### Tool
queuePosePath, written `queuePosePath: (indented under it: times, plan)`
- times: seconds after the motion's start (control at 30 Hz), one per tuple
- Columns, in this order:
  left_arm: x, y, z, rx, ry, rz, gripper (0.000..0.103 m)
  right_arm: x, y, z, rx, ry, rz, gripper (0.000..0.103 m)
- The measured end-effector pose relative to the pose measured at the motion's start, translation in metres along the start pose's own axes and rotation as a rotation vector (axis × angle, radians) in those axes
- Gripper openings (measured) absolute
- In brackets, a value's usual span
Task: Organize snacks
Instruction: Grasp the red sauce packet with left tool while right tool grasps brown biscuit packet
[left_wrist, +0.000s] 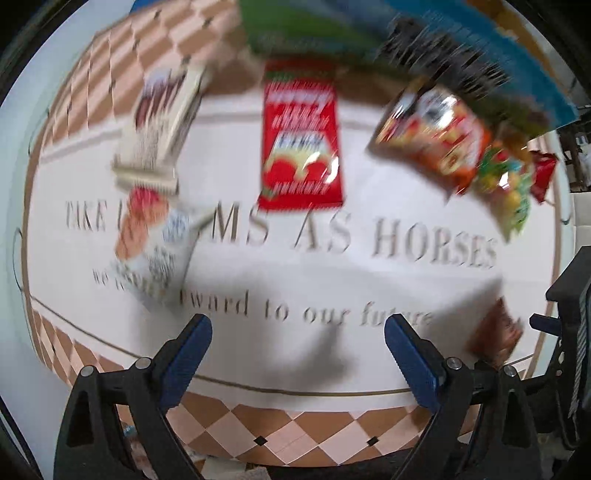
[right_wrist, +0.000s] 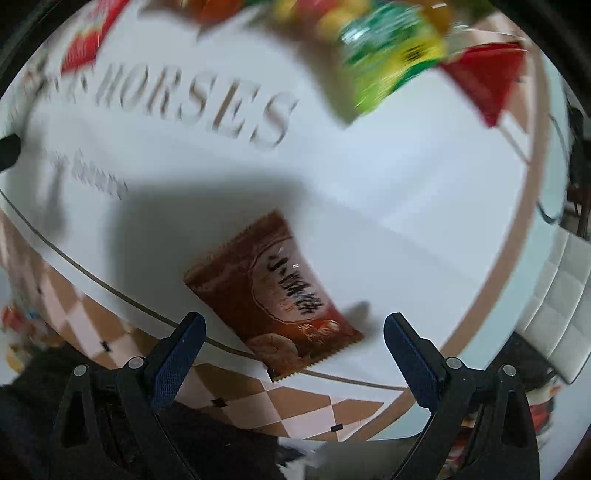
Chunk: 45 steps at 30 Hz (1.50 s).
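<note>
motion-blurred red packet (left_wrist: 301, 138), tablecloth lettering (left_wrist: 432, 240) part-hidden, green packet (right_wrist: 388, 48) edge-cropped

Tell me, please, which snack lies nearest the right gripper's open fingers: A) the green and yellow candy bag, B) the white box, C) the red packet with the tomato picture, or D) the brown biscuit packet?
D: the brown biscuit packet lies flat on the tablecloth, just ahead of the right gripper, whose jaws stand wide apart and empty.

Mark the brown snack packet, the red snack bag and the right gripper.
brown snack packet (right_wrist: 271, 295), right wrist view, middle of its face.
red snack bag (left_wrist: 300, 138), left wrist view, centre of its front.
right gripper (right_wrist: 293, 323), right wrist view, midway between fingertips.
</note>
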<state>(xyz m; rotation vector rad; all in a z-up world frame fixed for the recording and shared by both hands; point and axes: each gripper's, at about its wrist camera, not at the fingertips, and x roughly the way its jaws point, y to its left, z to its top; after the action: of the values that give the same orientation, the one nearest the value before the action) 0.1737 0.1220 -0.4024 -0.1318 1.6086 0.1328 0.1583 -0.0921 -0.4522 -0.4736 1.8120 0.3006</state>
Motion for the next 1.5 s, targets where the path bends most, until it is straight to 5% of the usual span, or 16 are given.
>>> queuePosePath:
  times: [0.13, 0.3, 0.43, 0.6, 0.7, 0.77, 0.87, 1.1, 1.23, 1.5]
  plan:
    - [0.004, 0.006, -0.003, -0.022, 0.019, 0.004, 0.096, 0.011, 0.010, 0.001, -0.066, 0.006, -0.033, 0.097]
    - [-0.008, 0.012, 0.010, -0.055, -0.002, -0.005, 0.096, 0.002, -0.002, -0.004, 0.006, -0.032, 0.026, 0.073]
    - [-0.017, 0.010, 0.030, -0.073, -0.029, 0.003, 0.096, -0.004, -0.036, -0.009, 0.214, -0.073, 0.117, 0.069]
    - [-0.013, 0.008, 0.066, -0.090, -0.040, 0.016, 0.096, -0.009, -0.100, -0.016, 0.595, -0.134, 0.353, 0.069]
    - [-0.003, 0.009, 0.087, -0.101, -0.044, 0.034, 0.096, -0.004, -0.123, -0.017, 0.706, -0.119, 0.454, 0.070]
    - [0.006, 0.009, 0.100, -0.109, -0.034, 0.025, 0.096, -0.006, -0.129, -0.018, 0.699, -0.125, 0.449, 0.082]
    - [0.016, 0.005, 0.115, -0.090, -0.030, 0.035, 0.096, -0.015, -0.133, -0.020, 0.662, -0.139, 0.411, 0.084]
    - [0.031, -0.013, 0.142, -0.027, -0.073, 0.056, 0.055, -0.028, -0.113, 0.001, 0.620, -0.114, 0.377, 0.084]
    - [0.029, -0.030, 0.126, 0.034, -0.092, 0.077, 0.046, -0.028, -0.099, 0.016, 0.609, -0.123, 0.349, 0.084]
    - [0.041, -0.044, 0.055, 0.097, -0.023, 0.044, 0.046, -0.017, -0.072, 0.028, 0.560, -0.102, 0.270, 0.083]
